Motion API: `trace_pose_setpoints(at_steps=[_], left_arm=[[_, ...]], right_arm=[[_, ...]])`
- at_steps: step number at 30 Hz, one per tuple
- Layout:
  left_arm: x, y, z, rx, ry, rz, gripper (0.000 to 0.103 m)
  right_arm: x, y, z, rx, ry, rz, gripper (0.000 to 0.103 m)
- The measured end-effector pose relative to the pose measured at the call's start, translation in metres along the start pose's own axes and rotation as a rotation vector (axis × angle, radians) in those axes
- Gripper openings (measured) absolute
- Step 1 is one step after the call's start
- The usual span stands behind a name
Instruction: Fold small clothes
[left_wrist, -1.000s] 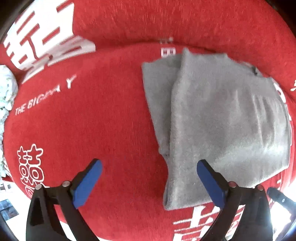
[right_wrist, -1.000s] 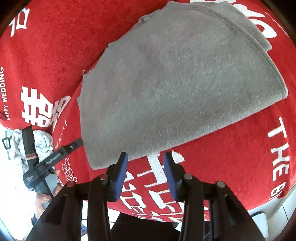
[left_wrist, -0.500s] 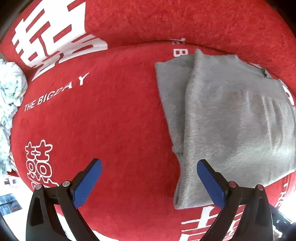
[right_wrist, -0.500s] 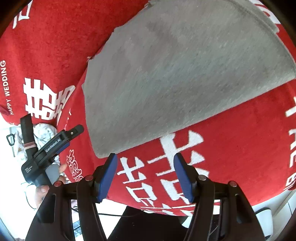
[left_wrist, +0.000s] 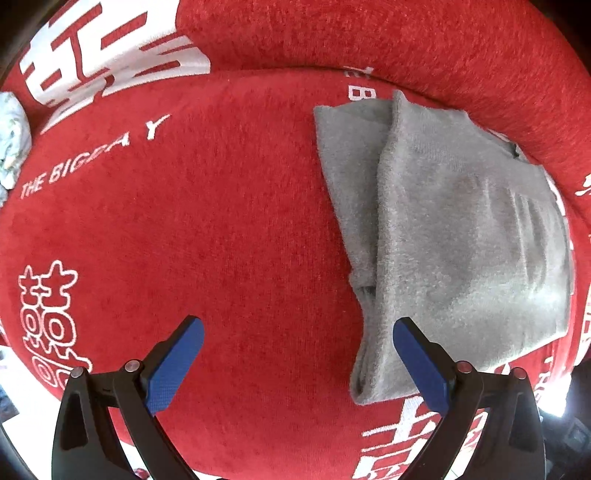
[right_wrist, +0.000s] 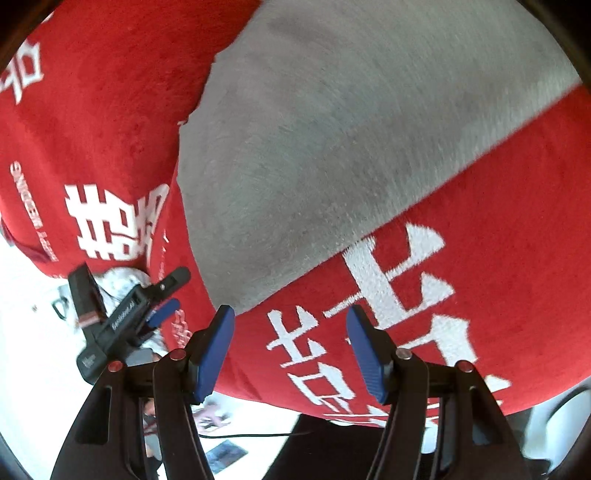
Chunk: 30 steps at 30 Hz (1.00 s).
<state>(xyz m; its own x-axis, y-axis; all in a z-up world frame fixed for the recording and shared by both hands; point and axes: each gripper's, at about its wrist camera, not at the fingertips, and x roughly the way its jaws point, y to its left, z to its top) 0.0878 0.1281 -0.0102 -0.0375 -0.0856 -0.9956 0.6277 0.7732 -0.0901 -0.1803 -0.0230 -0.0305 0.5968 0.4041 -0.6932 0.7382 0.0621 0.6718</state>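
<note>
A folded grey garment (left_wrist: 454, 236) lies flat on the red cloth (left_wrist: 207, 229), to the right in the left wrist view. My left gripper (left_wrist: 295, 360) is open and empty above the cloth; its right finger sits over the garment's near left corner. In the right wrist view the garment (right_wrist: 351, 140) fills the upper middle. My right gripper (right_wrist: 291, 347) is open and empty, just short of the garment's near edge, over white printed characters. The left gripper also shows in the right wrist view (right_wrist: 147, 306) at the lower left.
The red cloth carries white lettering and characters (left_wrist: 92, 155). A crumpled pale cloth (left_wrist: 11, 144) lies at the far left edge in the left wrist view. The cloth's front edge (right_wrist: 332, 410) drops off just beyond my right gripper; floor and a cable lie below.
My right gripper has opened wider and moved closer along the garment's near edge. The left gripper stayed open and shifted slightly; the garment lies as before.
</note>
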Motion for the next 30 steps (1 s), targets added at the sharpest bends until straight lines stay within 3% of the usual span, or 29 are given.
trace_pose_setpoints(at_steps=[7, 19, 20, 22, 25, 30], left_arm=[[0.005, 0.005, 0.004, -0.014, 0.01, -0.058, 0.103], [0.017, -0.006, 0.024, -0.033, 0.047, -0.307, 0.103], [0.019, -0.005, 0.028, -0.044, 0.056, -0.332, 0.103], [0.025, -0.004, 0.036, -0.086, 0.076, -0.38, 0.103], [0.03, 0.0, 0.043, -0.128, 0.104, -0.458, 0.103], [0.048, -0.012, 0.061, -0.139, 0.172, -0.592, 0.103]], right_arm=[[0.026, -0.007, 0.001, 0.102, 0.002, 0.172, 0.067], [0.059, 0.001, 0.012, 0.259, -0.072, 0.321, 0.067], [0.06, 0.001, 0.013, 0.272, -0.07, 0.332, 0.063], [0.063, 0.002, 0.016, 0.285, -0.054, 0.374, 0.008], [0.052, 0.01, 0.021, 0.256, -0.056, 0.454, 0.008], [0.022, 0.032, 0.03, 0.144, -0.051, 0.499, 0.008]])
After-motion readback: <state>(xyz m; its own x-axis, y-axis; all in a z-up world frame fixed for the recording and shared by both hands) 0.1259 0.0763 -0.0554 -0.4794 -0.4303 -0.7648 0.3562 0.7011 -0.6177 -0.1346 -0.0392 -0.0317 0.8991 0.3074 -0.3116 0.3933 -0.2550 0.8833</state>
